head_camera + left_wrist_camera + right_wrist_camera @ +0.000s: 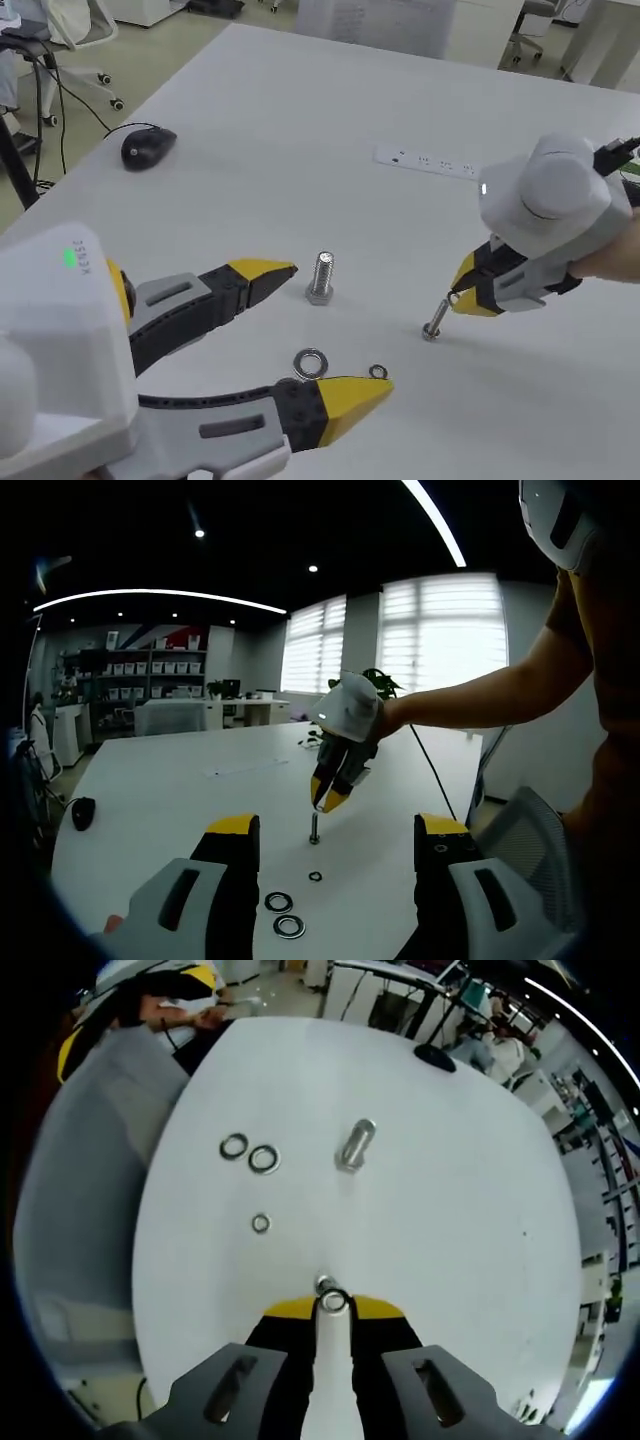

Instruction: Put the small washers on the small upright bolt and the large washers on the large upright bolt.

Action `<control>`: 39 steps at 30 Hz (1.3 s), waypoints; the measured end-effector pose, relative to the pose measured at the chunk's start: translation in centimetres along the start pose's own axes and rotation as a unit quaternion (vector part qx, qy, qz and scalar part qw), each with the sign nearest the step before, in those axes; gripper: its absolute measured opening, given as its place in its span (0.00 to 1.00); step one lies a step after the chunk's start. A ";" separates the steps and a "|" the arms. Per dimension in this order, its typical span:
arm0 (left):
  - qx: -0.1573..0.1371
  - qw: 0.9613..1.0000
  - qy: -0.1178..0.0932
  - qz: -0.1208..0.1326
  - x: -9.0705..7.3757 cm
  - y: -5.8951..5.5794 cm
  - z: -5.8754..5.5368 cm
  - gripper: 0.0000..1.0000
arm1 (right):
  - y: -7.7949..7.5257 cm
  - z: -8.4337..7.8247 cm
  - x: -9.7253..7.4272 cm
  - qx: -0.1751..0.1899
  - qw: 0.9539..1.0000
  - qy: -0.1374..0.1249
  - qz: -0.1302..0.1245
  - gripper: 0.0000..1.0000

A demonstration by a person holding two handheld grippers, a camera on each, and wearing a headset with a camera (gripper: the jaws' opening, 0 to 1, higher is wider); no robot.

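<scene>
Right gripper view: right gripper [332, 1314] is pinching a small washer [333, 1301] between pressed-together fingers [290, 1308], hovering just over the tip of the small bolt [325, 1283], which is standing well in from the edges of the bench [250, 120]. Judging the threading step as underway, with the washer not yet on the shank. Doing it well is meaning keeping the washer level, centring the hole over the tip, lowering straight, and letting go only once the shank is poking through; a sideways nudge is risking a toppled bolt. Left gripper [332, 330] is idling toward the bench's near edge, fingers spread wide, holding nothing. Lying loose and waiting: a second small washer [260, 1223] and two large washers [250, 1152], near the large bolt [355, 1145].
</scene>
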State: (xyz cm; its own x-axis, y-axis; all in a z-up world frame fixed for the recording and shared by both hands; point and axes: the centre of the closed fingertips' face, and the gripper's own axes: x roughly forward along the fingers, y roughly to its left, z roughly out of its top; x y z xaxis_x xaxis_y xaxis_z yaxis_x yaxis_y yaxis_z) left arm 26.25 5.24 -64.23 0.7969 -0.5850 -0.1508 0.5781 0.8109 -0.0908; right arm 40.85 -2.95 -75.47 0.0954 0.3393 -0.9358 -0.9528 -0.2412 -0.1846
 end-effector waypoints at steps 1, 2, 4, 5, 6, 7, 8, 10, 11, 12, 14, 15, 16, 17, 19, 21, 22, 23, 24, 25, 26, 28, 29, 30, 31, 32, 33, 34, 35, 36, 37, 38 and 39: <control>0.001 1.000 0.001 0.000 0.0 0.0 -0.1 0.62 | 0.0 0.1 0.0 0.002 1.000 -0.002 0.002 0.12; 0.001 1.000 0.002 0.000 0.0 0.1 -0.1 0.62 | -0.1 0.1 0.2 0.002 1.000 -0.002 0.003 0.12; -0.002 1.000 0.000 0.001 -0.1 0.2 -0.1 0.62 | -0.1 0.1 0.2 0.002 1.000 -0.001 0.005 0.12; -0.003 1.000 0.000 0.002 -0.1 0.2 -0.1 0.62 | -0.2 0.2 0.3 0.001 1.000 -0.002 0.005 0.12; -0.003 1.000 0.000 0.003 -0.1 0.3 -0.1 0.62 | -0.2 0.3 0.3 0.000 1.000 -0.001 0.007 0.12; -0.003 1.000 0.001 0.003 -0.1 0.3 -0.2 0.62 | -0.1 0.3 0.4 -0.001 1.000 0.000 0.009 0.12; -0.004 1.000 0.001 0.003 -0.1 0.3 -0.2 0.62 | -0.1 0.3 0.4 -0.001 1.000 0.000 0.010 0.12; -0.003 1.000 0.001 0.003 -0.1 0.4 -0.2 0.62 | -0.1 0.3 0.7 -0.005 1.000 0.004 0.011 0.12; -0.004 1.000 0.001 0.003 -0.1 0.4 -0.2 0.62 | -0.2 0.2 0.8 -0.007 1.000 0.007 0.012 0.12; -0.004 1.000 0.000 0.003 -0.1 0.4 -0.2 0.62 | -0.2 0.1 0.9 -0.009 1.000 0.009 0.011 0.12; -0.004 1.000 0.000 0.004 -0.1 0.4 -0.2 0.62 | -0.3 0.0 1.0 -0.010 1.000 0.010 0.011 0.12; -0.004 1.000 0.000 0.005 -0.1 0.5 -0.2 0.62 | -0.3 0.0 1.0 -0.009 1.000 0.011 0.013 0.12; -0.005 1.000 0.000 0.005 -0.1 0.5 -0.2 0.62 | -0.3 -0.1 1.1 -0.008 1.000 0.011 0.015 0.12; -0.005 1.000 -0.001 0.005 -0.1 0.5 -0.1 0.62 | -0.3 -0.1 1.2 -0.009 1.000 0.013 0.016 0.12; -0.005 1.000 0.000 0.006 -0.1 0.5 -0.2 0.62 | -0.2 -0.2 1.4 -0.011 1.000 0.014 0.019 0.12; -0.006 1.000 0.001 0.007 -0.1 0.5 -0.2 0.62 | -0.2 -0.1 1.6 -0.011 1.000 0.013 0.021 0.12; -0.006 1.000 0.001 0.007 -0.2 0.5 -0.3 0.61 | -0.2 -0.2 1.7 -0.012 1.000 0.016 0.022 0.12; -0.006 1.000 0.001 0.006 -0.2 0.5 -0.2 0.61 | -0.2 -0.2 1.8 -0.012 1.000 0.015 0.024 0.12; -0.006 1.000 0.000 0.006 -0.2 0.4 -0.2 0.61 | -0.1 -0.2 1.9 -0.010 0.999 0.014 0.027 0.12; -0.006 1.000 0.000 0.006 -0.2 0.5 -0.2 0.61 | -0.2 -0.2 2.1 -0.010 0.999 0.016 0.027 0.12; -0.007 1.000 0.000 0.007 -0.2 0.4 -0.2 0.61 | -0.2 -0.4 2.2 -0.012 0.999 0.017 0.027 0.12; -0.008 1.000 0.001 0.008 -0.2 0.5 -0.2 0.61 | -0.2 -0.6 2.5 -0.008 0.999 0.019 0.031 0.12; -0.008 1.000 0.000 0.008 -0.2 0.4 -0.1 0.61 | -0.2 -0.6 2.7 -0.008 0.999 0.018 0.031 0.12; -0.009 1.000 0.000 0.008 -0.2 0.4 -0.1 0.61 | -0.1 -0.6 2.8 -0.009 0.999 0.018 0.033 0.12; -0.009 1.000 0.001 0.008 -0.2 0.5 -0.2 0.61 | 0.0 -0.7 3.0 -0.008 0.999 0.019 0.036 0.12; -0.010 1.000 0.001 0.009 -0.2 0.5 -0.2 0.61 | 0.0 -0.7 3.2 -0.008 0.999 0.017 0.036 0.12; -0.011 1.000 0.001 0.009 -0.2 0.5 -0.2 0.61 | 0.1 -0.8 3.4 -0.006 0.999 0.017 0.038 0.12; -0.011 1.000 0.001 0.009 -0.2 0.5 -0.2 0.61 | 0.1 -0.9 3.6 -0.006 0.999 0.018 0.039 0.12; -0.012 1.000 0.002 0.009 -0.2 0.5 -0.3 0.61 | 0.1 -0.9 3.9 -0.007 0.999 0.017 0.040 0.12; -0.012 1.000 0.002 0.010 -0.2 0.6 -0.3 0.61 | 0.1 -1.0 4.0 -0.006 0.999 0.017 0.039 0.12; -0.012 1.000 0.002 0.010 -0.1 0.6 -0.3 0.61 | 0.0 -1.1 4.1 -0.005 0.999 0.016 0.039 0.12; -0.012 1.000 0.002 0.010 -0.1 0.6 -0.3 0.61 | 0.1 -1.1 4.3 -0.005 0.999 0.015 0.040 0.13; -0.012 1.000 0.002 0.011 -0.1 0.6 -0.3 0.61 | 0.1 -1.2 4.4 -0.003 0.999 0.016 0.040 0.13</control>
State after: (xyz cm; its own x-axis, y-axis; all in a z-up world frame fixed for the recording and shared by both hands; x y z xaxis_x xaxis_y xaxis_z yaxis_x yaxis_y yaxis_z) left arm 26.48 5.84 -64.54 0.8085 -0.5673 -0.1562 0.5562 0.8235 -0.1117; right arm 41.55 -2.56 -80.00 0.0278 0.2899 -0.9567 -0.9562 -0.2712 -0.1100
